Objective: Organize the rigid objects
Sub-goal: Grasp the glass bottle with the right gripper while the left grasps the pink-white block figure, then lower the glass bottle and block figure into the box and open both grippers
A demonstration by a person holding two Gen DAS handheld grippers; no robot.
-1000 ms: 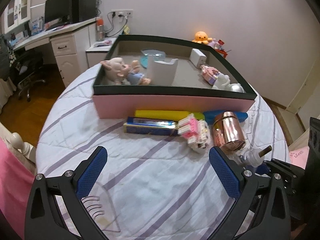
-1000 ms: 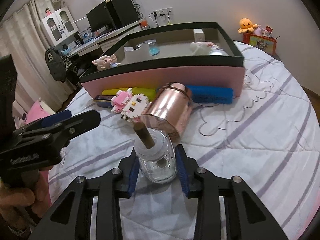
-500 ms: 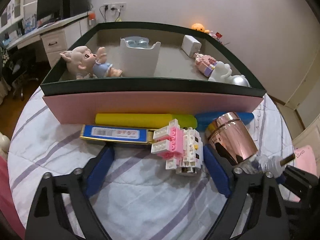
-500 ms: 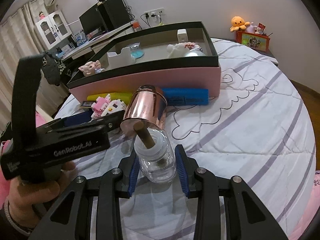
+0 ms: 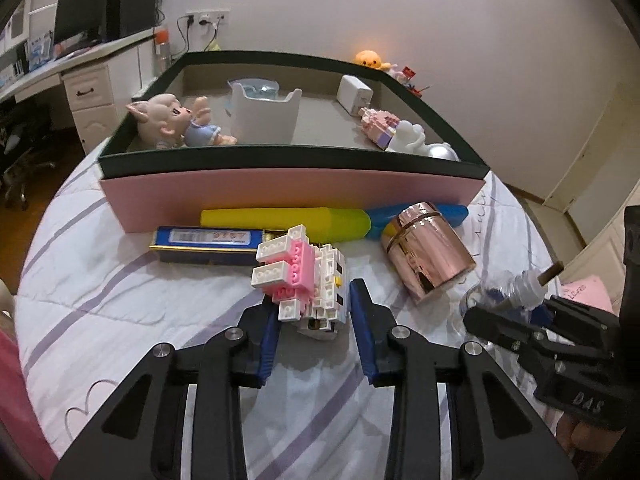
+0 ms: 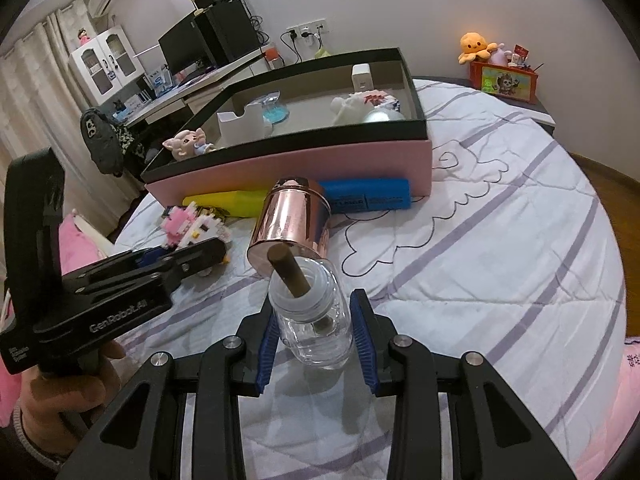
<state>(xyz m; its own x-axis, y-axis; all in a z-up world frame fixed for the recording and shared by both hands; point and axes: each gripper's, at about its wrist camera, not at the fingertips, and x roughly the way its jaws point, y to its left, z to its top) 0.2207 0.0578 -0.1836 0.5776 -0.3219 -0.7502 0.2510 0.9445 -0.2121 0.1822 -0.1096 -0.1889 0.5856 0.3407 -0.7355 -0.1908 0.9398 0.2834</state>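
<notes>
Two claws are busy over the bed [image 5: 120, 312], and on the left side the left claw [image 5: 314, 322] has its blue pads either side of the block toy [image 5: 300, 280], closed in to pinch its lower end, though the far pad looks just shy of the bricks, so I'd call the grip tight-ish rather than sure. That toy lies on the sheet just in front of the blue box [image 5: 208, 244] and the yellow tube [image 5: 284, 218], both tucked against the pink wall of the tray [image 5: 280, 196], where a doll [image 5: 176, 126] and other bits already sit. Moving right, the copper tin [image 6: 292, 220] lies on its side, close by the toy and the blue case [image 6: 368, 200]. Furthest right, the right claw [image 6: 314, 340] is pinching the glass bottle [image 6: 314, 320] by its body, brown stick poking up out of the neck. The risks, as I judge them: the toy is snapped-together bricks held only at one end, so a lift could pop pieces off or let it swing out. The bottle is smooth and round, so it may slip or twist between the pads. And the two claws are working near each other, with the tin between them, so a careless swing could knock it rolling.
</notes>
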